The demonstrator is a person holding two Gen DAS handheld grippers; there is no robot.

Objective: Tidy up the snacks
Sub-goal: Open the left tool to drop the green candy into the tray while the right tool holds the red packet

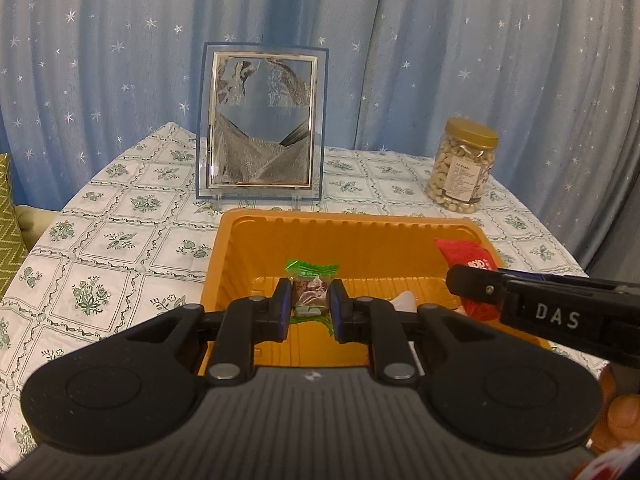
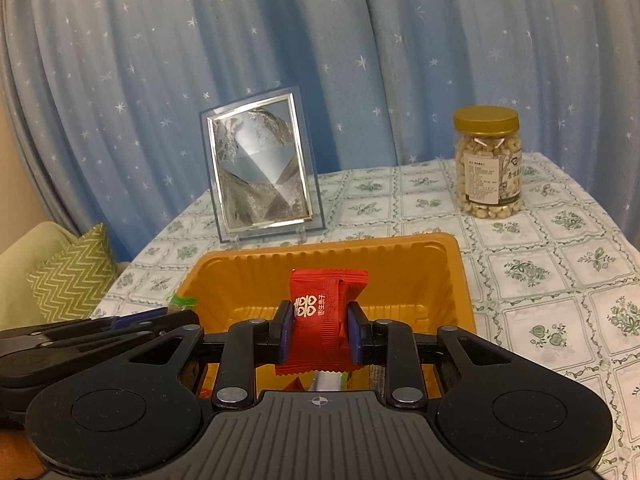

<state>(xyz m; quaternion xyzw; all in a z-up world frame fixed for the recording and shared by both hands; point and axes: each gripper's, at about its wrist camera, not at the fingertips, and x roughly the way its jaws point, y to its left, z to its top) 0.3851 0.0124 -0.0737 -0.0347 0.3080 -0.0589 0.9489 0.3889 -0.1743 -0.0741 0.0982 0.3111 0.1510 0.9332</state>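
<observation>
While the orange tray point(image 2: 460, 276) sits directly below and ahead of both tools, each candy already hangs over its hollow. The right gripper point(image 2: 320, 330) clamps the red packet point(image 2: 326, 320) upright above the tray's middle; beside it, the left gripper point(image 1: 310, 308) pinches the smaller green-wrapped candy point(image 1: 312, 286) over the left half.

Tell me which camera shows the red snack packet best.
The right wrist view: the red snack packet sits centred and whole between the right gripper jaws, print readable, over the orange tray. The left wrist view shows only part of it, behind the right gripper's black finger.
</observation>
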